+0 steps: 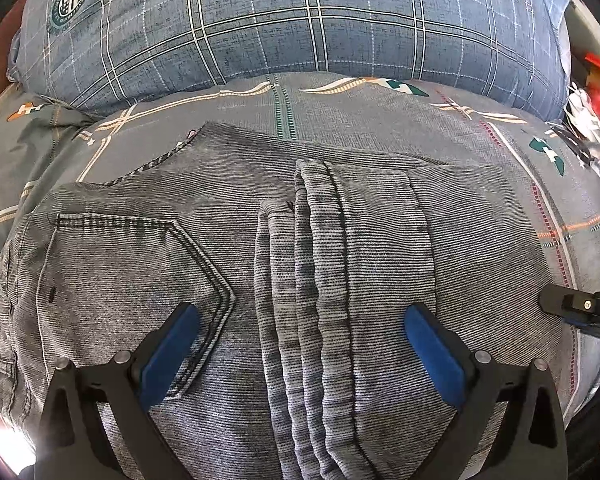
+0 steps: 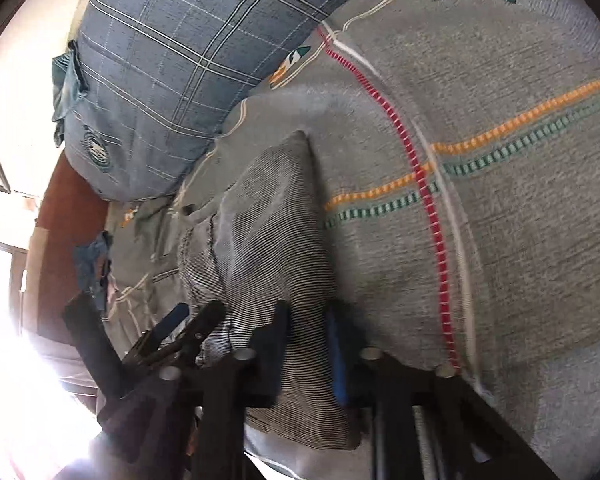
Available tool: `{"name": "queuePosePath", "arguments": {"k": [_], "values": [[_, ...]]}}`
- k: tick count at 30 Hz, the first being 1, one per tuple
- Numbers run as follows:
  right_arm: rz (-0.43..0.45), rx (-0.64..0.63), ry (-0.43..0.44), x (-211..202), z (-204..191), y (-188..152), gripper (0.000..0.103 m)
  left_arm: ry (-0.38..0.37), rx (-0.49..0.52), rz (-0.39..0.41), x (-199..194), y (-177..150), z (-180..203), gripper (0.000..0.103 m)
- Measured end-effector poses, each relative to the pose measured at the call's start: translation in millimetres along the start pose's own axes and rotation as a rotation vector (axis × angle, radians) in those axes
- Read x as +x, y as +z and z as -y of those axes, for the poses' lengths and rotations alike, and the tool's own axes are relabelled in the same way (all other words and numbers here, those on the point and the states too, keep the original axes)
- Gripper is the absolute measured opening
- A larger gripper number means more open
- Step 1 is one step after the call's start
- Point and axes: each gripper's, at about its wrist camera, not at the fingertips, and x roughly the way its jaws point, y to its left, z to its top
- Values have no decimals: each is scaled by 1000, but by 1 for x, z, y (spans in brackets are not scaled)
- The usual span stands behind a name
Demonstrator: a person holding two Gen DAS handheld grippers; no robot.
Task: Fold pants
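On the bed (image 1: pixel 480 136), in front of a blue checked pillow (image 1: pixel 300 20), the grey pants (image 1: pixel 180 208) lie flat and are already folded at least once, with the leg part laid over the seat near the back pocket (image 1: pixel 148 248). The left tongs (image 1: pixel 300 340) hover above the middle of the pants with the jaws wide apart, holding nothing. The right tongs (image 2: pixel 306 344) are clamped on the edge of the pants at the side. It seems that one more fold is left, then smoothing.
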Motion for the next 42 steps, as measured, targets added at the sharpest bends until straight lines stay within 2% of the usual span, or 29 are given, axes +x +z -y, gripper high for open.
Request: {"name": "queuePosePath", "arguments": {"k": [4,5,6,7,9,11,14,18,22,24,27,28,29,30,31,32,33,37,38,39,40,41,42], "values": [[71,-161,-136,-10,-37,-15,8,-6,8,8,0,0,-2,103],[44,-207,-229,2,-37,-16,9,-6,10,10,1,1,-1,103],[4,-201,-251,11,-31,-15,15,-4,12,10,1,0,-1,103],[8,-167,-232,11,-25,-13,15,-1,14,9,1,0,-1,103],[32,-91,-136,-5,-20,-6,19,-7,13,7,0,0,-1,103],[97,-88,-104,-23,-24,2,19,-6,16,11,0,0,-1,103],[106,-63,-49,-27,-27,24,19,-4,17,15,-1,0,-1,103],[72,-57,-81,6,-28,57,19,-10,22,16,-2,-1,-3,103],[12,-98,-125,38,-33,72,19,-13,26,16,-2,-2,-3,103],[51,-121,-197,33,-32,73,0,-13,28,19,-2,-2,-3,103],[125,-83,-316,22,-20,74,1,-15,34,27,-3,-3,-4,103],[130,-68,-316,20,-16,73,4,-15,35,30,-3,-3,-4,103],[127,-38,-237,16,-11,71,4,-16,36,31,-3,-3,-4,103],[119,-11,-161,12,-7,67,15,-16,35,29,-3,-2,-4,103],[125,-6,-151,7,-8,65,27,-16,35,28,-3,-2,-5,103],[158,-20,-153,-3,-14,60,61,-14,35,27,-3,-2,-4,103],[180,-31,-135,-8,-19,57,80,-13,37,27,-3,-2,-4,103],[148,-102,-89,-2,-41,60,78,-15,39,30,-4,-3,-5,103],[106,-113,-132,12,-41,63,78,-17,38,29,-4,-3,-5,103],[63,-119,-178,25,-39,66,72,-17,38,28,-3,-3,-5,103],[21,-125,-232,38,-34,67,59,-16,40,29,-3,-3,-5,103],[43,-146,-302,41,-32,67,30,-14,41,27,-3,-2,-5,103],[47,-153,-297,38,-33,67,19,-14,41,28,-3,-2,-5,103]]}}
